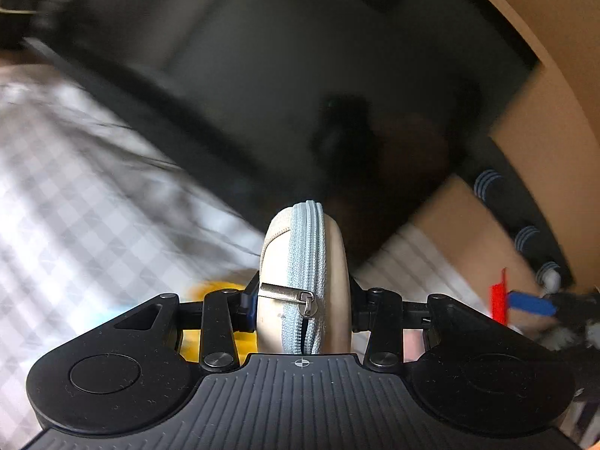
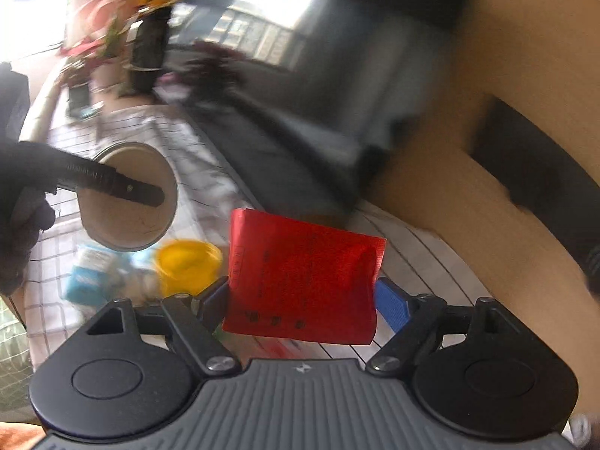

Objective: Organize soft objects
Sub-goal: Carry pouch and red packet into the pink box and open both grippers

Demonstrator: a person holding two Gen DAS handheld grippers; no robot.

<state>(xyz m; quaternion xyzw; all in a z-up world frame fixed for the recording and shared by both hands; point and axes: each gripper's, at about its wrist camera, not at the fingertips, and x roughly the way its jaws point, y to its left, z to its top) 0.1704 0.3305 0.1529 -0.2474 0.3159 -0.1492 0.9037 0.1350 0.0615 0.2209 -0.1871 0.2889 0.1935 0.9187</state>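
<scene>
Left wrist view: left gripper (image 1: pixel 303 300) clamped about half open on a round beige zip pouch (image 1: pixel 303 277), held on edge, pale blue zipper (image 1: pixel 305 262) facing the camera, metal pull (image 1: pixel 287 292) lying to the left. Both fingers press its flat sides. Pouch is lifted off the surface, over the checked tablecloth (image 1: pixel 75 195). Heavy motion blur. Yellow thing (image 1: pixel 215 288) partly hidden behind the left finger, on the cloth. Cardboard box (image 1: pixel 483 232) near the right edge of the cloth, dark socks with striped cuffs (image 1: pixel 487 183) lined up inside it. Far right: right gripper's blue fingertip (image 1: pixel 530 303) with the red packet (image 1: pixel 498 296) seen edge-on.

Right wrist view: right gripper (image 2: pixel 302 296) jaws stand wide, red packet (image 2: pixel 303 273) between them, upright and slightly tilted, raised above the cloth. Left edge of the packet sits against the left finger, right edge at the blue pad (image 2: pixel 392 305); looks pinched, slightly buckled on the right side. Left gripper (image 2: pixel 112 183) at the left edge of the view, held by a dark gloved hand (image 2: pixel 18 206), one finger crossing the flat face of the beige pouch (image 2: pixel 127 195). Below on the checked tablecloth (image 2: pixel 412 258): yellow bowl (image 2: pixel 187 262), pale blue packet (image 2: pixel 88 273) beside it, blurred. Cardboard box wall (image 2: pixel 468 195) to the right. Plants (image 2: pixel 112 37) at the cloth's far corner, blurred.
</scene>
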